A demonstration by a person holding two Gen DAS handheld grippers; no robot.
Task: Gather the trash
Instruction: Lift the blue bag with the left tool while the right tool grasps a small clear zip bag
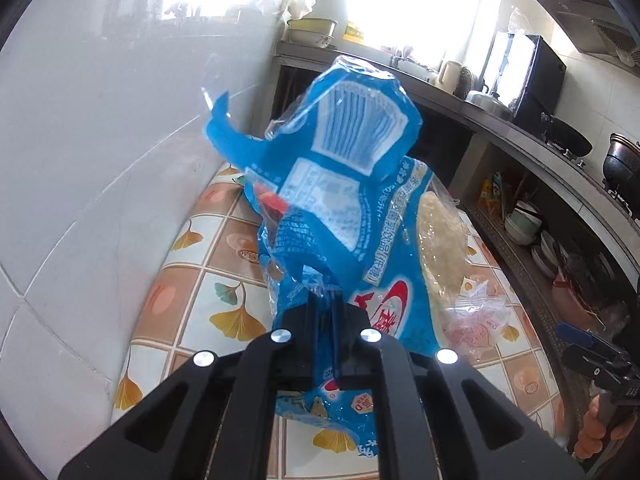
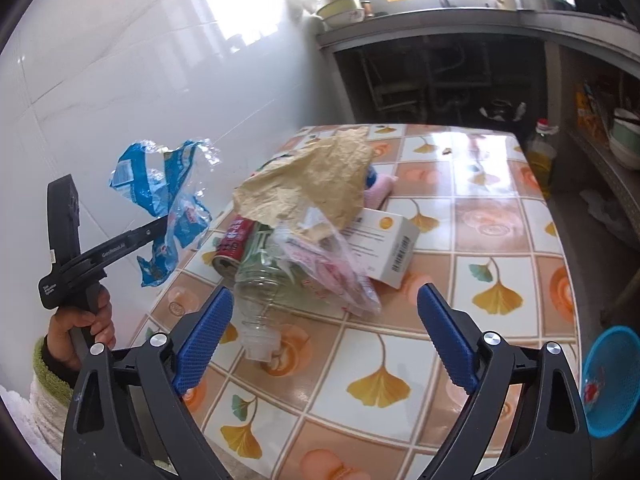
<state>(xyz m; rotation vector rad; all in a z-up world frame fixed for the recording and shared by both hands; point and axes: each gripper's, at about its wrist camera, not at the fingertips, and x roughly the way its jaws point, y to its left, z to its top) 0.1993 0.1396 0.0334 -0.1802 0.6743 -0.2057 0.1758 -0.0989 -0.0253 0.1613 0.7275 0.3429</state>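
Note:
My left gripper (image 1: pixel 326 312) is shut on a crumpled blue plastic wrapper (image 1: pixel 340 184) and holds it in the air above the table's left edge; it also shows in the right wrist view (image 2: pixel 168 200), pinched by the left gripper (image 2: pixel 160 226). My right gripper (image 2: pixel 324 328) is open and empty, low over the tiled table (image 2: pixel 500 216). Just ahead of it lies a trash pile: a clear plastic bottle (image 2: pixel 264 292), a red can (image 2: pixel 234 244), a brown paper bag (image 2: pixel 316 176), a clear plastic bag (image 2: pixel 332 268) and a white box (image 2: pixel 384 248).
A white tiled wall (image 2: pixel 120 80) runs along the table's left side. A blue basket (image 2: pixel 612 380) sits on the floor at the right. An oil bottle (image 2: pixel 540 152) stands beyond the table's far right corner. A kitchen counter (image 2: pixel 440 16) with shelves lies behind.

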